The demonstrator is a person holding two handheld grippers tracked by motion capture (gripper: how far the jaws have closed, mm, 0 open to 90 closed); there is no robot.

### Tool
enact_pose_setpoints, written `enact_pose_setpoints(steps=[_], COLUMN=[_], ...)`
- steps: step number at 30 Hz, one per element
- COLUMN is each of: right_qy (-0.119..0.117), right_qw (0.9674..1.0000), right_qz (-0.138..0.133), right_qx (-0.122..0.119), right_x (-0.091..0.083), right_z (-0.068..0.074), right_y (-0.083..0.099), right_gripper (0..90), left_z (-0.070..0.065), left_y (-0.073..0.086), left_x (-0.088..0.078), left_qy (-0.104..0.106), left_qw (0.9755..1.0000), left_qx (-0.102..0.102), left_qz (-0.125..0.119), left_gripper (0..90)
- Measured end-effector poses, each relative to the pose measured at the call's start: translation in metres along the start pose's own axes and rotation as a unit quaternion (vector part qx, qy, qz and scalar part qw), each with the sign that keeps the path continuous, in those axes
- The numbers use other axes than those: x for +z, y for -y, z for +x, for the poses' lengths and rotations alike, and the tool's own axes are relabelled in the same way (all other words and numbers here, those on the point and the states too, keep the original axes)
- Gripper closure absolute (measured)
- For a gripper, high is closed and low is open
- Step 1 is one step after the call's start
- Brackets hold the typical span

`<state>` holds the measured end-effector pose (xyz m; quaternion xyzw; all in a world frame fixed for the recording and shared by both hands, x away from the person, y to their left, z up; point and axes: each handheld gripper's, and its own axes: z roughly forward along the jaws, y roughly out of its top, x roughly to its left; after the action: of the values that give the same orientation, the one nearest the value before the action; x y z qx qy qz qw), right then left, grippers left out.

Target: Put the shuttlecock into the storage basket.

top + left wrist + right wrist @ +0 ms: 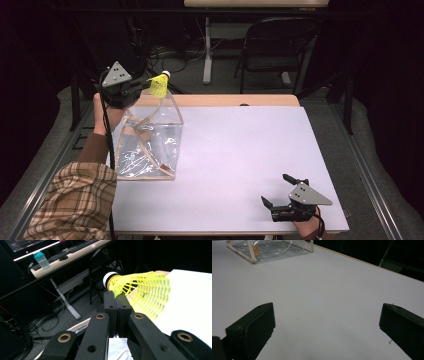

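Observation:
A yellow shuttlecock [159, 85] with a white cork tip is held above the back edge of a clear plastic bag [148, 140] that stands open on the white table [240, 150]. My left gripper [141, 88] is shut on it at the far left. In the left gripper view the jaws pinch the edge of the shuttlecock's [140, 291] yellow mesh skirt, with my left gripper [116, 298] closed tight. My right gripper [278, 189] rests near the table's front right corner, open, with nothing between its fingers [253, 327].
The clear bag [272, 248] has cream trim and lies at the table's left. A black folding chair [277, 45] and a desk leg [207, 50] stand beyond the table's far edge. A desk [62, 261] with a bottle [41, 261] is off to the side.

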<state>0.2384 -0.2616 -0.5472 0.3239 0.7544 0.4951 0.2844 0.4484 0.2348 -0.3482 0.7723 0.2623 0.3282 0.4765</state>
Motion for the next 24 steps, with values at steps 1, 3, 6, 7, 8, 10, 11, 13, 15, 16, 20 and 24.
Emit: enact_pose_setpoints(steps=[1, 3, 6, 7, 8, 10, 11, 13, 15, 16, 20, 24], right_qy=[0.0, 0.0, 0.0, 0.0, 0.0, 0.0, 0.0, 0.0, 0.0, 0.0, 0.0, 0.0], right_qw=[1.0, 1.0, 1.0, 1.0, 1.0, 1.0, 1.0, 1.0, 1.0, 1.0, 1.0, 1.0], right_qz=[0.0, 0.0, -0.001, -0.001, -0.001, -0.001, -0.001, -0.001, -0.001, -0.001, -0.001, -0.002], right_qx=[-0.001, -0.001, -0.002, -0.002, -0.002, -0.002, -0.002, -0.002, -0.003, -0.003, -0.003, -0.004], right_x=[0.0, 0.0, 0.0, 0.0, 0.0, 0.0, 0.0, 0.0, 0.0, 0.0, 0.0, 0.0], right_z=[0.0, 0.0, 0.0, 0.0, 0.0, 0.0, 0.0, 0.0, 0.0, 0.0, 0.0, 0.0], right_y=[0.0, 0.0, 0.0, 0.0, 0.0, 0.0, 0.0, 0.0, 0.0, 0.0, 0.0, -0.001], right_gripper=[0.0, 0.0, 0.0, 0.0, 0.0, 0.0, 0.0, 0.0, 0.0, 0.0, 0.0, 0.0], left_z=[0.001, 0.002, 0.004, 0.005, 0.005, 0.007, 0.007, 0.008, 0.01, 0.01, 0.011, 0.013], left_y=[0.0, 0.001, 0.002, 0.002, 0.003, 0.003, 0.004, 0.005, 0.006, 0.006, 0.009, 0.009], left_x=[-0.001, -0.003, -0.005, -0.006, -0.007, -0.009, -0.009, -0.011, -0.013, -0.013, -0.015, -0.019], left_qy=[-0.002, -0.003, -0.007, -0.008, -0.009, -0.011, -0.012, -0.014, -0.016, -0.017, -0.02, -0.023], left_qw=[1.0, 1.0, 1.0, 1.0, 0.9999, 0.9999, 0.9999, 0.9999, 0.9998, 0.9998, 0.9997, 0.9996], left_qx=[-0.001, -0.002, -0.005, -0.006, -0.006, -0.007, -0.007, -0.011, -0.011, -0.012, -0.013, -0.013], left_qz=[-0.001, 0.0, -0.001, -0.001, -0.002, -0.002, -0.001, -0.002, -0.002, -0.002, 0.0, 0.001], left_gripper=[89.3, 89.3, 89.3, 89.3, 89.3, 89.3, 89.3, 89.3, 89.3, 89.3, 89.3, 89.3])
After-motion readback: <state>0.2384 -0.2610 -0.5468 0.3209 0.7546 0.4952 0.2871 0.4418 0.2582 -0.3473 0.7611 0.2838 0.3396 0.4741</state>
